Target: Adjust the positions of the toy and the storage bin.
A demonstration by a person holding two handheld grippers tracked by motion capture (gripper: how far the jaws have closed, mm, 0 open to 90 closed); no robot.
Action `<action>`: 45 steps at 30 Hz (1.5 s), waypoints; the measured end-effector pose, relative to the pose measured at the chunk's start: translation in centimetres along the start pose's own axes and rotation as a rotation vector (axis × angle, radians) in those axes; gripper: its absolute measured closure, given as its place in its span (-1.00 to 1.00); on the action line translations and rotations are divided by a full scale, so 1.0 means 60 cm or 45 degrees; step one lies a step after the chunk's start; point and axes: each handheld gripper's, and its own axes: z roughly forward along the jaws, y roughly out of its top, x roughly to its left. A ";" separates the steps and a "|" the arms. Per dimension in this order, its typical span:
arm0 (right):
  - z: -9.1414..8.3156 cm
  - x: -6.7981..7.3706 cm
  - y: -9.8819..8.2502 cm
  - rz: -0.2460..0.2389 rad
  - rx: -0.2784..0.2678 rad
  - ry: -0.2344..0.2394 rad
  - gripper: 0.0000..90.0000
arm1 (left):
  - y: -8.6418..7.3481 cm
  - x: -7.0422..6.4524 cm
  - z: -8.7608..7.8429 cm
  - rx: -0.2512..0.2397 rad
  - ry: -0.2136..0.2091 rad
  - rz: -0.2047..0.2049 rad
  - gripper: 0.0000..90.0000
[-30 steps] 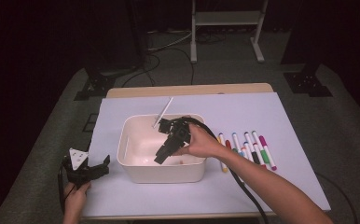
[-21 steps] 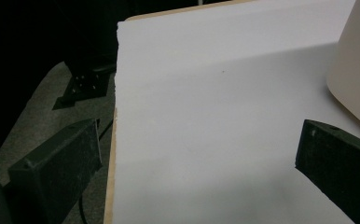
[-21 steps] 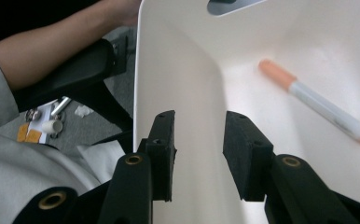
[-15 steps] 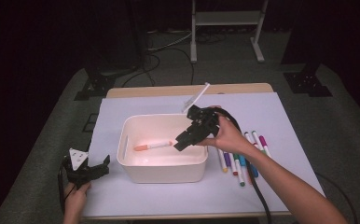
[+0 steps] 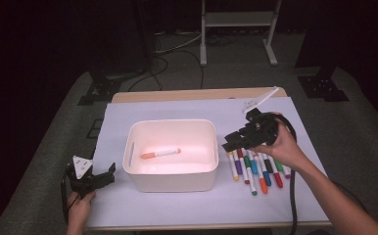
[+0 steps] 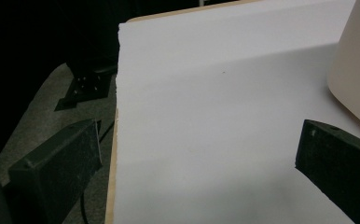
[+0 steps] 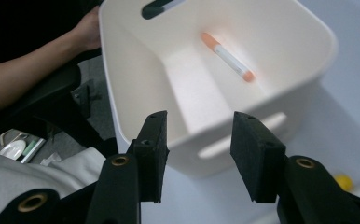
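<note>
High view has my right claw (image 5: pixel 236 142), jaws just spread with nothing between them, hanging over the markers (image 5: pixel 255 169) beside the bin (image 5: pixel 170 176), so a sloppy drop could scatter the row.

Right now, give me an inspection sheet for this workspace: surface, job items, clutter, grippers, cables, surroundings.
Surface: white sheet covering a wooden table.
Job's things: white plastic bin holding one orange-capped white marker; row of coloured markers lying on the sheet to its right.
Clutter: nothing seen.
Grippers: left hand-held gripper at the table's near left corner, jaws open and empty; right hand-held gripper above the marker row, jaws just opened, nothing between them.
Cables: black cable trails from the right gripper; more cables on the floor behind.
Surroundings: dark room, grey floor, metal stand behind.
</note>
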 end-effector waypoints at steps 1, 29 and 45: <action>-0.006 -0.003 -0.008 0.013 -0.006 -0.005 0.22 | 0.000 0.000 0.000 0.000 0.001 -0.001 -1.00; -0.078 -0.135 -0.287 0.456 -0.038 -0.386 0.26 | 0.000 -0.002 0.001 0.002 0.009 0.008 -1.00; -0.064 -0.170 -0.325 0.567 0.009 -0.572 0.38 | 0.000 -0.002 0.000 -0.006 0.005 0.014 -1.00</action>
